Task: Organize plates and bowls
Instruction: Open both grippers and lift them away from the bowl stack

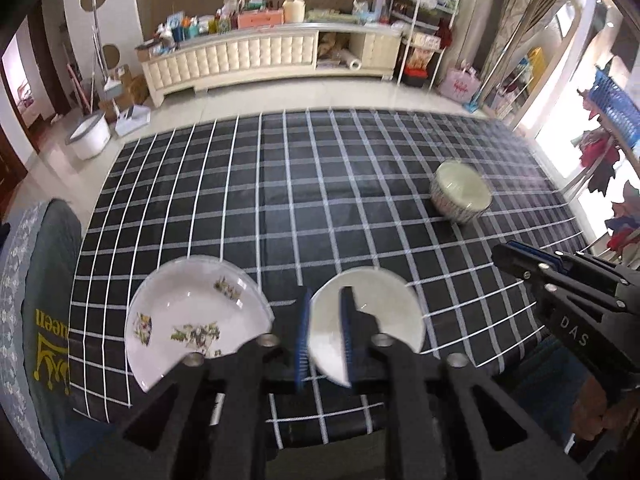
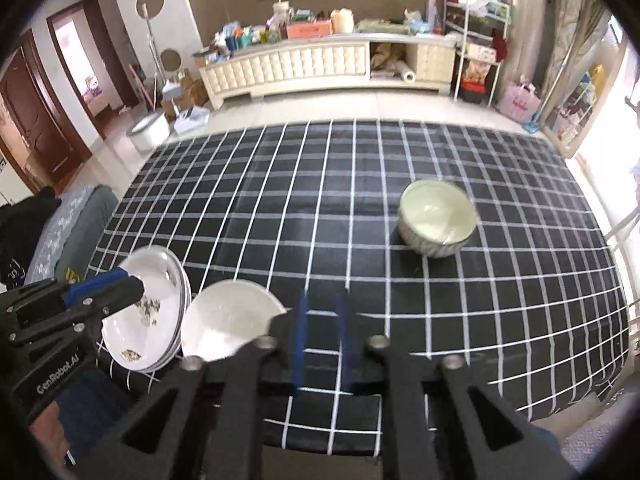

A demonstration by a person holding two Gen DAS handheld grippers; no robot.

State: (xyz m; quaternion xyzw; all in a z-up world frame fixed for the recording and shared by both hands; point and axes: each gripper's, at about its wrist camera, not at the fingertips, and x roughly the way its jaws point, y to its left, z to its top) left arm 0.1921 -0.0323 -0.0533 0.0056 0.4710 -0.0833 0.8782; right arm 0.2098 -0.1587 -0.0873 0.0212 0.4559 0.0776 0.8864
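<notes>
We see a desk (image 2: 360, 200) under a black cloth with a white grid, and a cluttered cream sideboard (image 2: 312, 64) behind it. Our left tongs (image 1: 325, 332) stand narrowly parted astride the rim of a plain white bowl (image 1: 384, 312), beside stacked floral plates (image 1: 192, 320). Our right tongs (image 2: 322, 336) hold nothing, fingers close together. A patterned bowl (image 2: 438, 220) sits far right

On the checked tablecloth (image 2: 360, 200) I count three groups of dishes. One stack of flowered plates (image 2: 144, 308) stands at eight o'clock; how many plates are in it I cannot tell. One plain white dish (image 2: 228, 316) is at seven o'clock. One bowl (image 2: 438, 220) sits at two o'clock.
</notes>
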